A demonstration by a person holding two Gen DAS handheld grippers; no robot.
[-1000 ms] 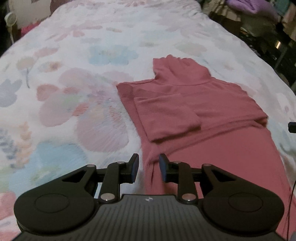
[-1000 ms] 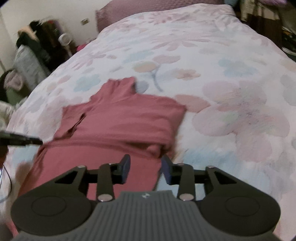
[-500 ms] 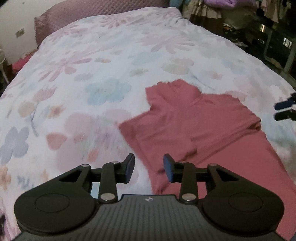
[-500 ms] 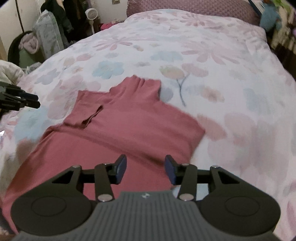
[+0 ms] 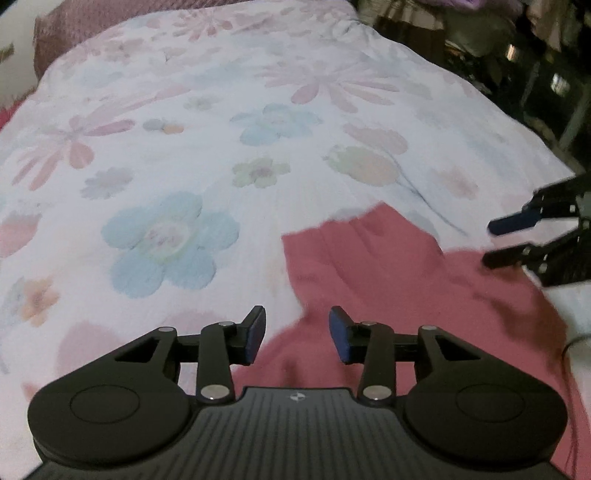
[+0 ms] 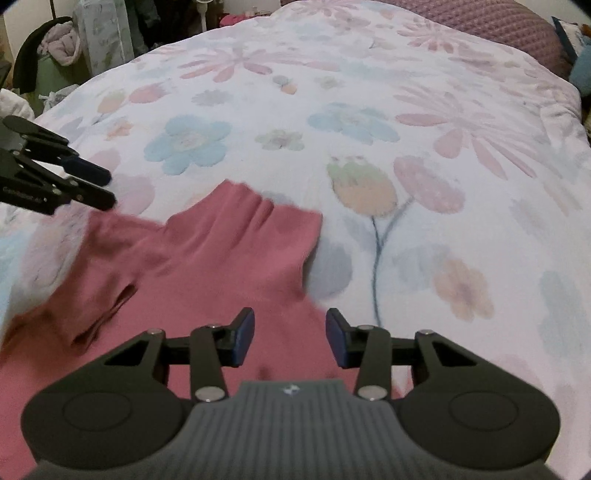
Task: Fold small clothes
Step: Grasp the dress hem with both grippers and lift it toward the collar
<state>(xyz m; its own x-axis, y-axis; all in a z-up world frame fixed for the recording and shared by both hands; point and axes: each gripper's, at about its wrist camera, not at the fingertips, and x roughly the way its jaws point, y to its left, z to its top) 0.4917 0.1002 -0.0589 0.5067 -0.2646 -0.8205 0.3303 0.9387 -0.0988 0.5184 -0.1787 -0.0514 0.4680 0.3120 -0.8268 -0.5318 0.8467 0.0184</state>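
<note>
Pink top (image 5: 388, 280) lies flat on the bed (image 5: 184, 147), at 1 o'clock of the left gripper (image 5: 297, 334). Left jaws have just been opening, right gripper (image 6: 290, 338) closing; both spread, empty. Risk: pinching the bedcover with the fabric, dragging folds apart.

Bed (image 5: 184, 110), spread with white quilt (image 6: 461, 221) printed in pastel flowers; directly on it, near edge: one pink turtleneck top (image 6: 207, 266), laid flat, collar toward mauve pillow (image 6: 498, 26) at head.

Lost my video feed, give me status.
Left gripper and right gripper open, empty. Pink top partly folded on floral bedspread. Nothing in the way.
</note>
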